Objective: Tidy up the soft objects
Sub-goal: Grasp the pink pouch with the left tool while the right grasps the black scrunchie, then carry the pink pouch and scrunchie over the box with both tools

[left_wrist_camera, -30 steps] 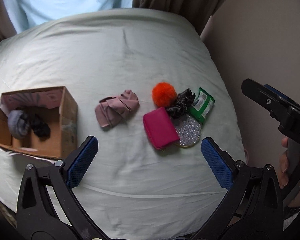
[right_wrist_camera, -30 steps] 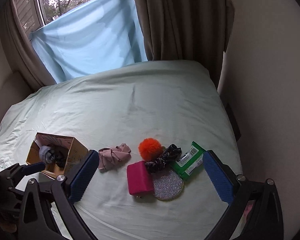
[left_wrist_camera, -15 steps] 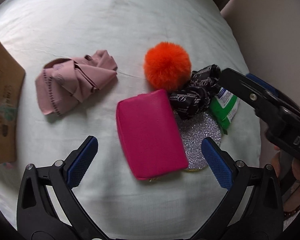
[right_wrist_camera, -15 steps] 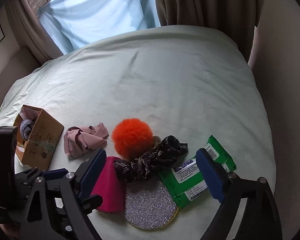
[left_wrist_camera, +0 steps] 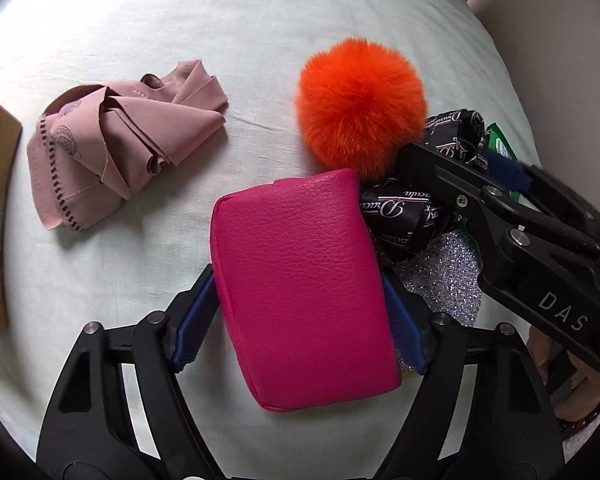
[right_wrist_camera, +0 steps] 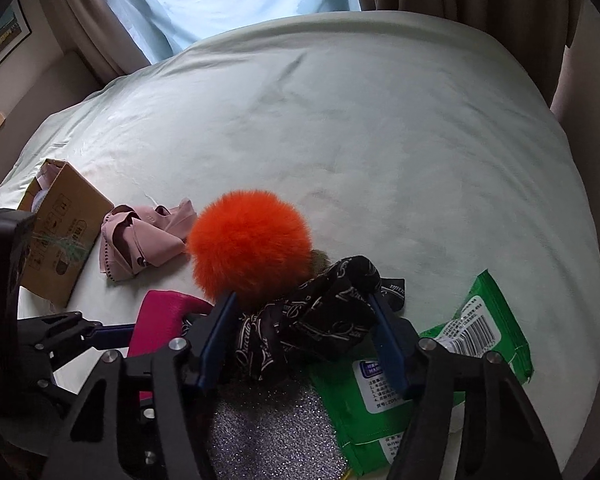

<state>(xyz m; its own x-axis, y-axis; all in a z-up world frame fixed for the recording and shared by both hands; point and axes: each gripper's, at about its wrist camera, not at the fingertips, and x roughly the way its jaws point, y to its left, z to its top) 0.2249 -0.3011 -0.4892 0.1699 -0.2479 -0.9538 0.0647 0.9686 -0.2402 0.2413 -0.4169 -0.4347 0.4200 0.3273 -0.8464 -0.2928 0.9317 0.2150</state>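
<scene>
Left wrist view, bed: your pale green bedsheet point(left_wrist_camera: 260, 20) fills the frame, and every item lies on it.
Cardboard box: the brown cardboard box point(right_wrist_camera: 66, 232) sits at the far left of the sheet in your right wrist view, open at the top, just beside the pink cloth.
Wipes: the green plastic wipes pack point(right_wrist_camera: 440, 364) lies at the right end of the cluster, one corner under your right gripper's finger.
Pouch: the magenta grained-leather zip pouch point(left_wrist_camera: 304, 284) lies flat, one short end touching the pom-pom.
Left gripper: your left gripper point(left_wrist_camera: 300, 312) has just been closing, and its blue pads point(left_wrist_camera: 192, 320) now sit against both long sides of the pouch, clamped on it.
Pink cloth: the dusty-pink crumpled stitched cloth point(left_wrist_camera: 120, 140) lies apart from the pouch, to its left.
Pom-pom: the orange fluffy round pom-pom point(right_wrist_camera: 252, 248) rests behind the scrunchie, touching it.
Glitter disc: the silver glittery round pad point(right_wrist_camera: 272, 436) lies partly under the pouch and the scrunchie.
Scrunchie: the black fabric scrunchie with white lettering point(right_wrist_camera: 312, 316) lies bunched on the disc and the wipes.
Right gripper: your right gripper point(right_wrist_camera: 304, 340) has just been closing with the scrunchie between its fingers; you cannot tell whether both pads press on it.
</scene>
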